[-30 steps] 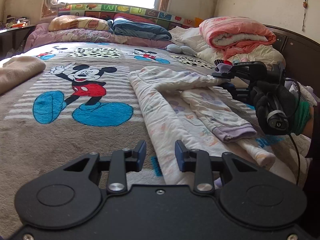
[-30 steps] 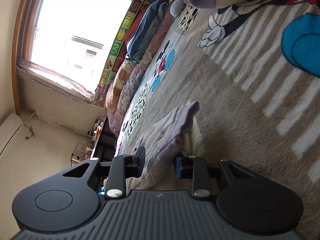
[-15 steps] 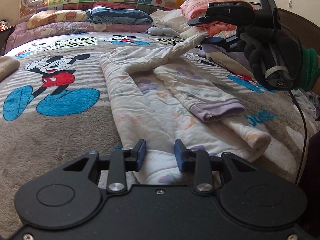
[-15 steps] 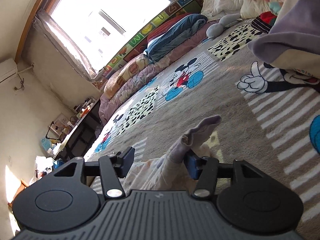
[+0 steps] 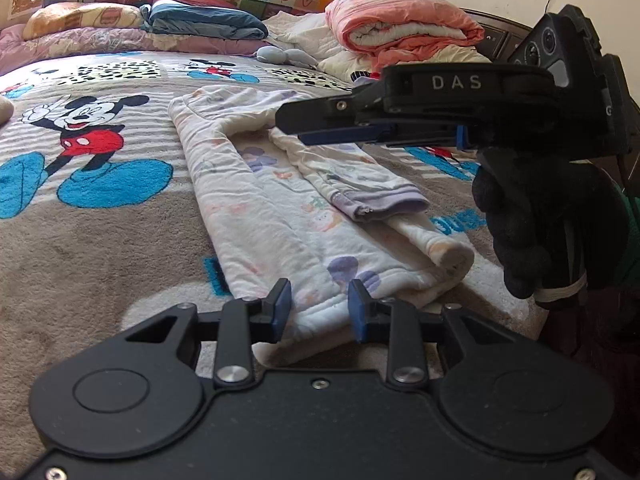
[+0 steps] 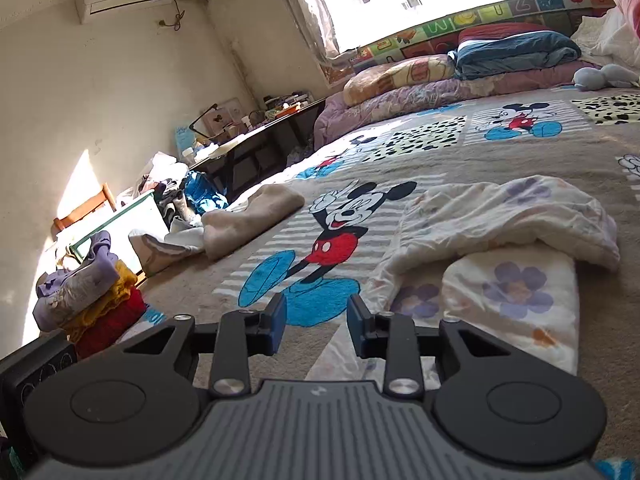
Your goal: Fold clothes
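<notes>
A white flower-print garment (image 5: pixel 256 200) lies lengthwise on the Mickey Mouse blanket (image 5: pixel 88 208), its sleeves folded in over the body; a purple cuff (image 5: pixel 384 206) lies on top. It also shows in the right wrist view (image 6: pixel 496 248). My left gripper (image 5: pixel 318 306) is open and empty, its fingertips (image 5: pixel 282 300) just above the garment's near hem. My right gripper (image 6: pixel 316 318) is open and empty, hovering above the garment's middle; it also shows in the left wrist view (image 5: pixel 304 124), held by a black-gloved hand (image 5: pixel 544 224).
Folded quilts and pillows (image 5: pixel 400 28) are piled at the bed's head. A beige towel (image 6: pixel 256 216) lies at the bed's left edge. A stack of folded clothes (image 6: pixel 92 300) stands beside the bed, with a cluttered dark desk (image 6: pixel 256 136) behind it.
My right gripper let go of the sleeve, which now lies folded across the garment, and swung round above it. My left gripper moved closer to the near hem.
</notes>
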